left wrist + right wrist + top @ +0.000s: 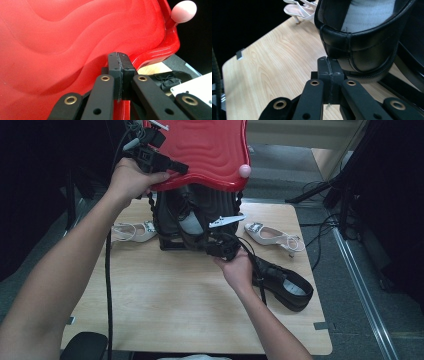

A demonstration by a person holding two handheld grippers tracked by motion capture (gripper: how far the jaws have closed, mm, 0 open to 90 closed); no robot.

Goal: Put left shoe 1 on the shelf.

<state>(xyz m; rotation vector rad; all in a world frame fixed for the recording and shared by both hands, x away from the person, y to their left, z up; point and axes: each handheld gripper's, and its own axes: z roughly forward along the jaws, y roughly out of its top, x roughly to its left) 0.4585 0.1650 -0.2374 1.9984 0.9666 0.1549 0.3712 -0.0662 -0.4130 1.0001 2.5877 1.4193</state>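
Black leather marks the shoe (362,47) that stands in the open case (172,227) at the far middle of the wooden table (165,295). The shoe lies directly ahead of the right gripper (330,65) and slightly to its upper right, the heel counter turned toward it, almost touching. Its long axis appears to run away from the gripper into the case, so a move to seat or pull it would go along that line. The right gripper's jaws are pressed together with nothing between them. It is clearly the nearer tool to the shoe.

The left gripper (119,62) is higher up, its jaws pinched on the rim of the glossy red lid (75,40), propping the lid open above the case; a pale pink knob (183,11) sits at the lid's corner.

The shoe has a smooth, shiny upper with stitched seams, a grey lining and a ridged sole edge. Its black mate (285,282) lies on the table to the right, beside the person's right hand, and white slingback heels (272,236) rest on either side of the case.
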